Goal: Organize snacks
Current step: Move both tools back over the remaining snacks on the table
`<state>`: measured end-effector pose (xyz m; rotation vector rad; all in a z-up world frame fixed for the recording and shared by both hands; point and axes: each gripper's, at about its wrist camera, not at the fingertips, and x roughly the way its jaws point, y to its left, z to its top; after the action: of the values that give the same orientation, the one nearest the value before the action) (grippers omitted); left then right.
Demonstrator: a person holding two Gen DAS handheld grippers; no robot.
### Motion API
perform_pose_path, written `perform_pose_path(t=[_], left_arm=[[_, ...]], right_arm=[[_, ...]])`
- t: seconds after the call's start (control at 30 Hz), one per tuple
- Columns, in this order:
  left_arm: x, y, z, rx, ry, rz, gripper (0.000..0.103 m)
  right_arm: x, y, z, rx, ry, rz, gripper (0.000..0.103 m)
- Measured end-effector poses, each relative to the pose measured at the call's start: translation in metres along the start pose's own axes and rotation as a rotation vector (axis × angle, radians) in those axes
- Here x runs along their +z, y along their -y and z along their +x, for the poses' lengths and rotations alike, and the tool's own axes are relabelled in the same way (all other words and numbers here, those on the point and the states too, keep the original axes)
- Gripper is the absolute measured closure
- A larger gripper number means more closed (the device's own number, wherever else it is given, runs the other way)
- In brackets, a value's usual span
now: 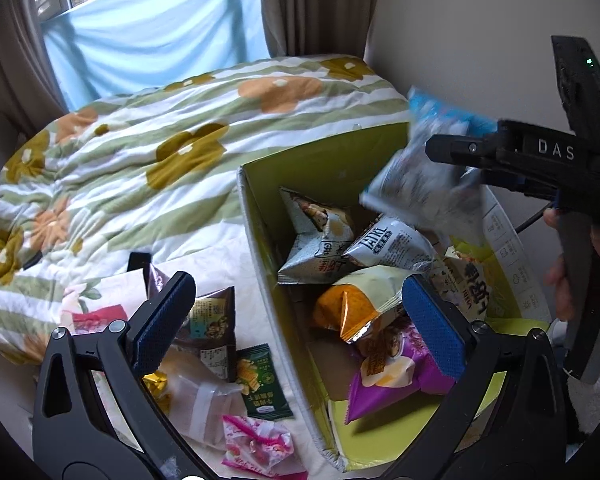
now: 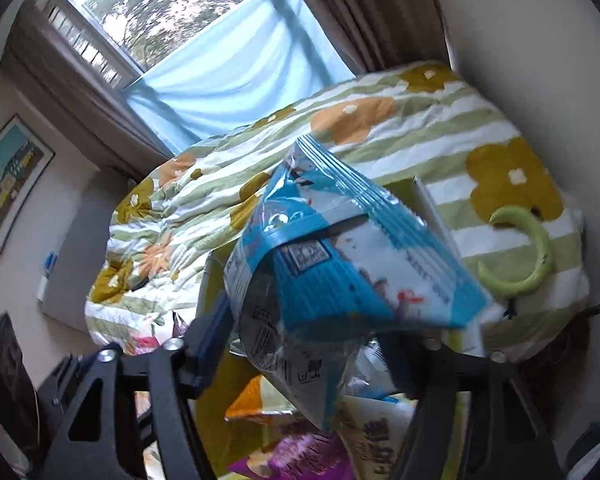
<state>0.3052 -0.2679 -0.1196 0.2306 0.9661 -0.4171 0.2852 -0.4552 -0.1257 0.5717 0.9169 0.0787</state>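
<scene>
- Left side of the room: a framed picture point(image 2: 10, 184) on the wall, then a window point(image 2: 160, 8) with brown curtains and a pale blue sheet point(image 1: 148, 36) hung over its lower part.
- Everything's on a bed with a green-striped flowery quilt point(image 1: 112, 152). A green crescent-shaped ring point(image 2: 524, 252) lies on it near the wall.
- Loose snack packets point(image 1: 216, 320) sit on the quilt beside an open box point(image 1: 260, 216), yellow-green inside, already holding several bags, with an orange-and-cream bag point(image 1: 360, 304) and a purple one point(image 1: 392, 376).
- Left tongs point(image 1: 300, 320) are spread wide over the box edge, nothing between them.
- Right tongs point(image 2: 300, 364) are apart too; a crinkly blue-and-white bag point(image 2: 340, 264), blurred, sits between them above the box, pads not pressing it.
</scene>
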Motion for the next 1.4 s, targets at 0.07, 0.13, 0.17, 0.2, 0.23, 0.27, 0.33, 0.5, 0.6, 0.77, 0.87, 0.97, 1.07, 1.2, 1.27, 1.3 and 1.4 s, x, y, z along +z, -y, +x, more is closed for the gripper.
perform_pose_path(t=[0.07,0.13,0.17,0.2,0.23,0.27,0.33,0.5,0.6,0.77,0.87,0.97,1.07,1.2,1.27,1.3,1.4], left_arm=[[-0.003,-0.001,0.0,0.003,-0.008,-0.004,0.001],[-0.006,-0.003,0.001,-0.001,-0.014,-0.013,0.001],[-0.007,-0.004,0.002,-0.003,-0.016,-0.016,0.001],[-0.008,-0.004,0.002,-0.002,-0.017,-0.019,0.001],[-0.01,-0.004,0.002,0.0,-0.017,-0.021,0.001],[-0.011,-0.004,0.002,0.002,-0.016,-0.024,0.001],[-0.013,-0.003,0.001,0.006,-0.015,-0.029,0.001],[-0.014,-0.002,-0.011,0.014,0.008,-0.043,0.001],[-0.015,-0.001,-0.024,0.025,0.033,-0.05,0.001],[-0.018,-0.005,-0.05,0.064,0.064,-0.064,0.001],[-0.025,-0.014,-0.068,0.086,0.078,-0.082,0.001],[-0.035,-0.029,-0.086,0.106,0.097,-0.112,0.001],[-0.051,-0.051,-0.105,0.134,0.122,-0.148,0.001],[-0.074,-0.082,-0.123,0.181,0.132,-0.168,0.001],[-0.085,-0.097,-0.128,0.191,0.128,-0.17,0.001],[-0.092,-0.108,-0.13,0.19,0.124,-0.17,0.001],[-0.109,-0.134,-0.133,0.173,0.106,-0.174,0.001]], right_arm=[[-0.005,0.005,0.001,0.02,0.016,0.043,0.007],[-0.011,0.007,-0.002,0.018,0.035,0.043,0.0],[-0.014,0.006,-0.003,0.014,0.039,0.03,0.001],[-0.017,0.006,-0.004,0.005,0.037,0.011,0.001],[-0.019,0.005,-0.004,-0.005,0.034,-0.005,0.001],[-0.02,0.004,-0.005,-0.016,0.032,-0.02,0.001],[-0.022,0.003,-0.007,-0.031,0.027,-0.052,0.001],[-0.026,0.001,-0.019,-0.045,0.035,-0.096,0.001],[-0.026,-0.003,-0.03,-0.043,0.044,-0.119,0.001],[-0.028,-0.017,-0.048,-0.047,0.048,-0.185,0.001],[-0.032,-0.03,-0.059,-0.073,0.05,-0.249,0.0],[-0.04,-0.044,-0.075,-0.058,0.084,-0.303,0.0],[-0.05,-0.062,-0.089,-0.035,0.113,-0.347,0.0],[-0.07,-0.092,-0.1,-0.037,0.156,-0.408,0.0],[-0.082,-0.105,-0.101,-0.051,0.164,-0.416,0.0],[-0.089,-0.113,-0.1,-0.058,0.164,-0.416,0.0],[-0.111,-0.129,-0.095,-0.052,0.154,-0.38,0.0]])
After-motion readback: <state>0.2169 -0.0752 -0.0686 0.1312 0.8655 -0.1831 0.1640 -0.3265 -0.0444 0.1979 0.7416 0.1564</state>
